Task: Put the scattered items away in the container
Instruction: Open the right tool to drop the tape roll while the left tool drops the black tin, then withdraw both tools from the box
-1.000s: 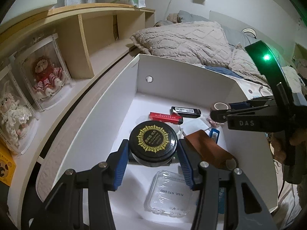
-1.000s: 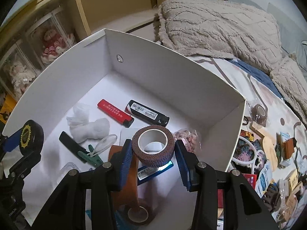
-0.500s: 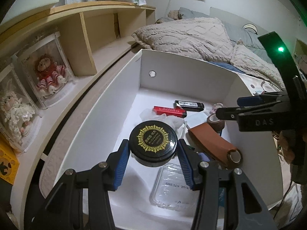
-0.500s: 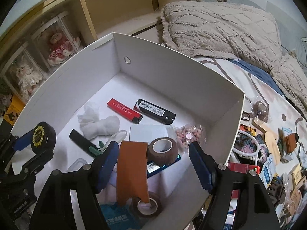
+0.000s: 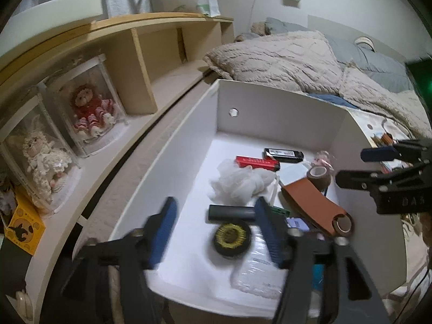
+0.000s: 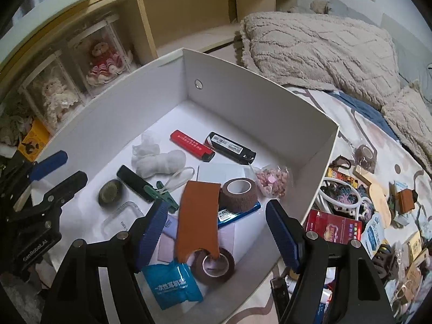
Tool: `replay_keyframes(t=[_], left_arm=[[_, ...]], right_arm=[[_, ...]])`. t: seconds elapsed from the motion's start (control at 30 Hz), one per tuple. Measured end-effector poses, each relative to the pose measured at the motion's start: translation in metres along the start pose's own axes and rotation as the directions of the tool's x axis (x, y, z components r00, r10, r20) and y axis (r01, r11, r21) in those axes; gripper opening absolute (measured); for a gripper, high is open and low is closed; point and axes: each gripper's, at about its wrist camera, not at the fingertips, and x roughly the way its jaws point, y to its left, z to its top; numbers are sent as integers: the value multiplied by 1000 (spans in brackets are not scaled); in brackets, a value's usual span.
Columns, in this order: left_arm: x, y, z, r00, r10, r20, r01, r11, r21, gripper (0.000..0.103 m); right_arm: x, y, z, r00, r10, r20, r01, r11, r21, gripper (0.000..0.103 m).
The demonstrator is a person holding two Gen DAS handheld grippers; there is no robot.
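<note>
My left claw (image 5: 216,232) now stands released over the white box (image 6: 270,100), its blue pads spread wide with nothing between them. 1 second ago they were clenched on the round black tin (image 5: 231,238); that tin now lies on the box floor just below and between the pads, blurred, so I judge it has only just dropped. From the right wrist view it sits flat beside the black stick-shaped item (image 6: 135,183).

My right claw (image 6: 216,235) is released too, jaws wide apart above the near right part of the box. The brown bandage roll (image 6: 238,194) it gripped 1 second ago rests just ahead of it, against the tan leather strap (image 6: 198,216) and on the blue packet (image 6: 237,213).

Farther in, beyond both claws, the white mesh pouf (image 6: 159,159), the red lighter (image 6: 190,148) and the black lighter (image 6: 230,147) lie near the back wall.

So 2 more items are in, and both claws are free. To the right of the right claw, outside the box, plenty still litters the bed (image 6: 378,140), the red packet (image 6: 333,228) nearest, so I judge the job far from finished.
</note>
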Motion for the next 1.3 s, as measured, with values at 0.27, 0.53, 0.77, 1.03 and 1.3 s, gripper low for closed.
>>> replay_keyframes(t=[0.27,0.53,0.77,1.03,1.3], left_arm=[[-4,0,0,1000,-25,10,26,1000,-15,68],[-9,-6,-1,999,-46,23,46,999,-8,77],[-25,-13,-2,996,-45,77,46,999,-2,95],[-54,-22,1,983,-102,154,104,995,-5,103],[-83,-39,-8,971,-126,205,123,992,29,103]], right_arm=[[-9,9,-3,999,13,30,-12,1000,-16,75],[-17,7,-6,998,16,69,-16,1000,3,75],[-34,7,-16,989,-20,146,24,999,-24,95],[-69,1,-33,962,-105,253,111,994,-10,103],[-104,-11,-57,935,-146,324,146,989,24,103]])
